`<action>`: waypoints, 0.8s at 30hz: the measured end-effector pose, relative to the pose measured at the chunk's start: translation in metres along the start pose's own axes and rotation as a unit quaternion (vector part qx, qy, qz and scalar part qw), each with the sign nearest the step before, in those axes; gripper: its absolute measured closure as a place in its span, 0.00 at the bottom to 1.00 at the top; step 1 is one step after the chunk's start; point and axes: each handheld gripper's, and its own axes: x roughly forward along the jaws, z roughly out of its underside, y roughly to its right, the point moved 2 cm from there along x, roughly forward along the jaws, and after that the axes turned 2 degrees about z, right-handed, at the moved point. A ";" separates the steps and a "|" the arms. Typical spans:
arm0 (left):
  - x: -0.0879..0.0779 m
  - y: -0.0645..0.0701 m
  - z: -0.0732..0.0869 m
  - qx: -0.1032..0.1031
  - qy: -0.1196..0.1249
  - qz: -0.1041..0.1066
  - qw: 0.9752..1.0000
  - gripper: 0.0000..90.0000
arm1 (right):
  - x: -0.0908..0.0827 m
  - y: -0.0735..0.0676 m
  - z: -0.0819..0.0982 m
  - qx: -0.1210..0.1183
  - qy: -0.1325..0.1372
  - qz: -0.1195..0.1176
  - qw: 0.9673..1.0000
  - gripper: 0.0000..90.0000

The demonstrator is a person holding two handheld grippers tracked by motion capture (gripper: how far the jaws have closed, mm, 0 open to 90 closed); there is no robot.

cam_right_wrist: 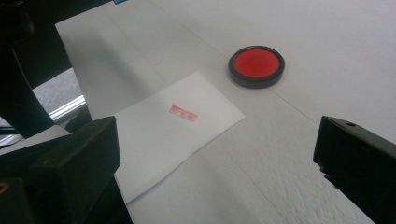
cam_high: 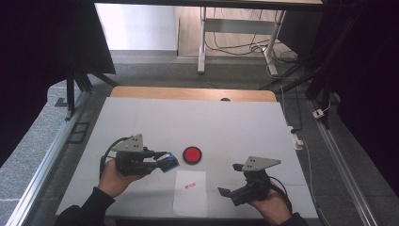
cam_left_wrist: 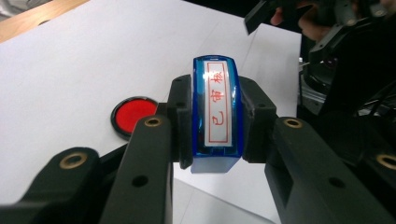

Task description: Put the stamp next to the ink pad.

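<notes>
My left gripper [cam_high: 162, 162] clamps the blue plastic stamp [cam_left_wrist: 215, 112] left of the round red ink pad [cam_high: 192, 155]; the white paper sheet [cam_high: 190, 195] below the pad already bears a red print [cam_right_wrist: 183, 113], so the stamping looks done; my right gripper [cam_high: 231, 179] stands wide open and empty.

Red characters 已审核 stand on the blue stamp [cam_left_wrist: 215, 109].

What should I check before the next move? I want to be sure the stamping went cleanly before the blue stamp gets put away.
1. Left claw shut on the blue stamp: ok, a jaw presses on each side.
2. Stamp lifted clear of the paper sheet: ok.
3. Red mark on the sheet: ok, a rectangular print shows; its sharpness cannot tell.
4. Red ink pad uncovered, apart from the sheet: ok.
5. Right claw open and holding nothing: ok.
6. Sheet lying flat on the white table: ok.
</notes>
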 end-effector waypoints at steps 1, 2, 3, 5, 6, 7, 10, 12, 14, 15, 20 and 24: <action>-0.001 -0.001 0.001 -0.003 -0.002 -0.004 1.000 0.77 | -0.002 0.001 0.001 0.000 0.000 0.004 1.000 0.01; -0.002 -0.001 0.002 -0.004 -0.003 -0.006 1.000 0.77 | -0.004 0.002 0.002 0.002 -0.001 0.007 1.000 0.00; -0.002 -0.001 0.003 -0.005 -0.003 -0.006 1.000 0.77 | -0.005 0.002 0.004 0.003 0.000 0.012 1.000 0.00; -0.004 -0.002 0.004 -0.009 -0.006 -0.012 1.000 0.77 | -0.008 0.003 0.005 0.003 0.002 0.021 1.000 0.00; -0.005 -0.003 0.005 -0.010 -0.007 -0.013 1.000 0.77 | -0.010 0.003 0.006 0.004 0.005 0.026 1.000 0.00; -0.005 -0.003 0.006 -0.012 -0.006 -0.016 1.000 0.77 | -0.012 0.003 0.007 0.005 0.006 0.035 0.999 0.00; -0.008 -0.005 0.008 -0.018 -0.009 -0.022 1.000 0.77 | -0.018 0.004 0.011 0.013 0.009 0.056 0.998 0.00; -0.010 -0.006 0.010 -0.023 -0.010 -0.026 0.999 0.77 | -0.022 0.006 0.013 0.020 0.008 0.071 0.997 0.00; -0.012 -0.006 0.011 -0.027 -0.010 -0.029 0.999 0.77 | -0.027 0.008 0.017 0.025 0.008 0.082 0.996 0.00; -0.013 -0.007 0.012 -0.027 -0.011 -0.031 0.999 0.77 | -0.029 0.009 0.019 0.030 0.008 0.084 0.996 0.00; -0.017 -0.009 0.015 -0.034 -0.013 -0.040 0.999 0.77 | -0.038 0.015 0.029 0.040 0.004 0.108 0.993 0.00; -0.020 -0.011 0.018 -0.039 -0.017 -0.051 0.998 0.77 | -0.045 0.018 0.036 0.051 -0.003 0.123 0.991 0.00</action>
